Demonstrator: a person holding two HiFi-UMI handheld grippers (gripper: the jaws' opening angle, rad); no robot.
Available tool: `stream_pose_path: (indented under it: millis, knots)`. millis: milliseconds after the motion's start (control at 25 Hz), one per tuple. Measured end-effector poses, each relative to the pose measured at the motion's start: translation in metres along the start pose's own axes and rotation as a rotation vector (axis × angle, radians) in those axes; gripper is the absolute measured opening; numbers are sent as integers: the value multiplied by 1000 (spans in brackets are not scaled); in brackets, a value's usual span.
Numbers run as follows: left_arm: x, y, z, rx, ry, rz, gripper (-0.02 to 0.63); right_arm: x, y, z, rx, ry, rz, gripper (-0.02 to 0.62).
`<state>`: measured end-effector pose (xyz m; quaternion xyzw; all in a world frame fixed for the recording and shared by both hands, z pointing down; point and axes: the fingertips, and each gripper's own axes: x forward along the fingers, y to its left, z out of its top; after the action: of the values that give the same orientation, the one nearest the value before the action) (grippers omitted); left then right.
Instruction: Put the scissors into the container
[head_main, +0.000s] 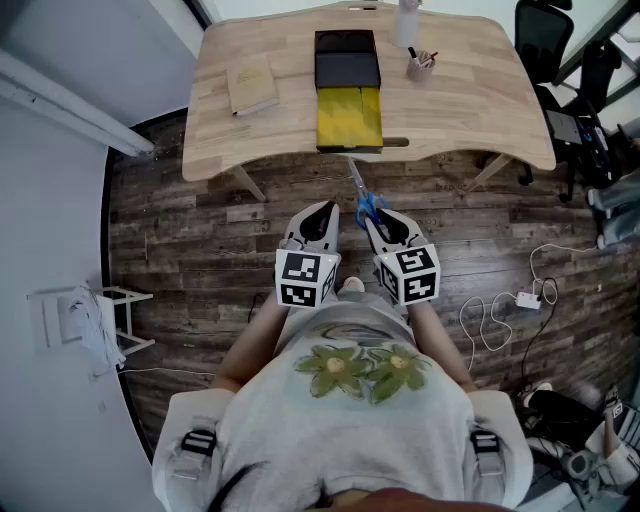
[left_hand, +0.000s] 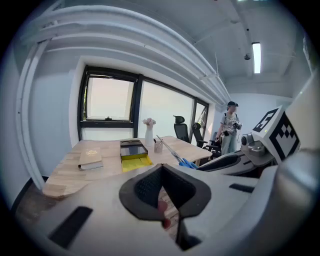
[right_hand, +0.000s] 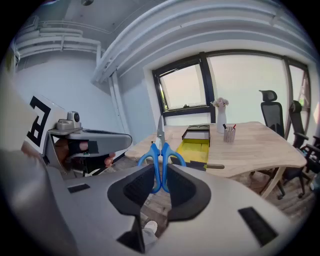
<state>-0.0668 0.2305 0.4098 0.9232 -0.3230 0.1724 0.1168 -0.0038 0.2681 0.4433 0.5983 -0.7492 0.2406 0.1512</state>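
**Scissors in right claw, container dead ahead**

The right gripper is clamped on the blue-handled steel scissors. Its own view shows both black pads pressing the handle loops from either side, blades sticking out past the tips. The left gripper is carried just beside it with its jaws brought together on nothing (only floor shows through the slit).

The scissors are in the air over the dark plank floor, short of the pale wooden table. Their long axis runs straight away from the person, points leading.

The rectangular black-and-yellow open container lies on the table with its yellow half at the near edge and its black half beyond. Its long side runs the same way as the blades. It sits forward of the right claw and slightly to that claw's left, well apart from the scissor points.

Judgement: the carrying claw only needs to go forward and a little left, then lower. The blades are already aligned with the tray's length, so little wrist turn looks needed. The yellow half is the nearer landing spot.
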Motion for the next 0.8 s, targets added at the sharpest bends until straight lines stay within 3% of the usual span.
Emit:
stream_pose_path:
  millis: [800]
  knots:
    - [-13,-16,0,-34,-21,42,5,-28,-6,-5,-29,-20,-5,80]
